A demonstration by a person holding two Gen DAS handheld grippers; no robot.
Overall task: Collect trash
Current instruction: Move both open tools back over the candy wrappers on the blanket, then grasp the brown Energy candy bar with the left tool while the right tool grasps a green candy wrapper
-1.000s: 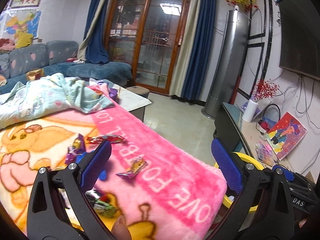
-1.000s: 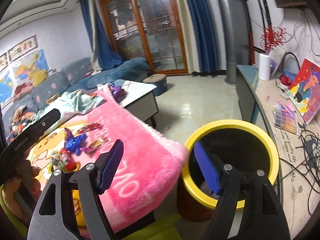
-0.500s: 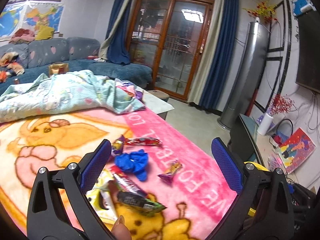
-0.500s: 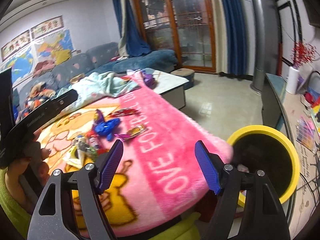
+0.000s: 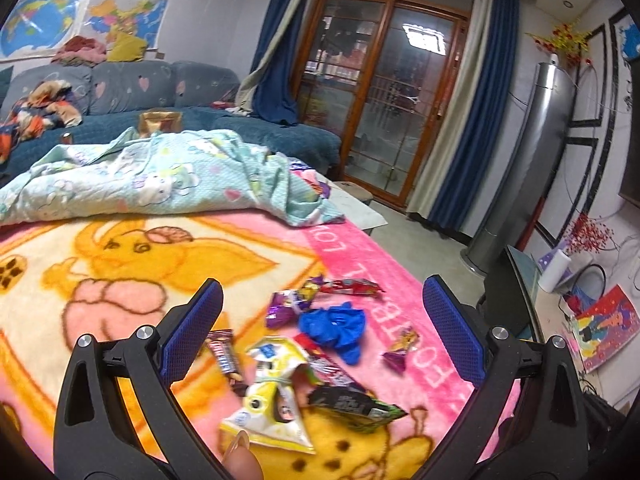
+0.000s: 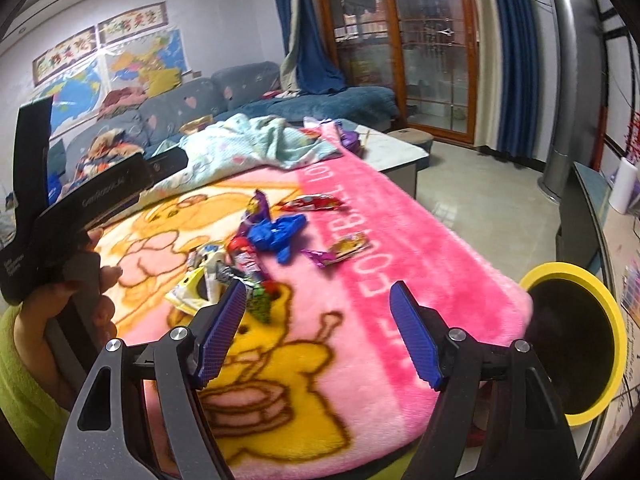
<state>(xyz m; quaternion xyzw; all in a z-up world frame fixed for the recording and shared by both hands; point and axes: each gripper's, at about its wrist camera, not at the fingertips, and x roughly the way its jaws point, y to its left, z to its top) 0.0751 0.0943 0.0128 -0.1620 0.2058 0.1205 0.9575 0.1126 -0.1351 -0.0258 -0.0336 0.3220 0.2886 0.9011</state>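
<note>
Now fully in view, a heap of snack wrappers [image 5: 304,364] around a crumpled blue glove [image 5: 334,326] lies mid-blanket on the pink blanket [image 6: 400,240], where a second ago only its edge showed. A chocolate bar wrapper [image 5: 225,356] points its long axis away from the camera. Both the left gripper [image 5: 322,330] and the right gripper [image 6: 318,330] gape wide and empty, the yellow-rimmed bin [image 6: 600,292] beside the blanket's corner.
</note>
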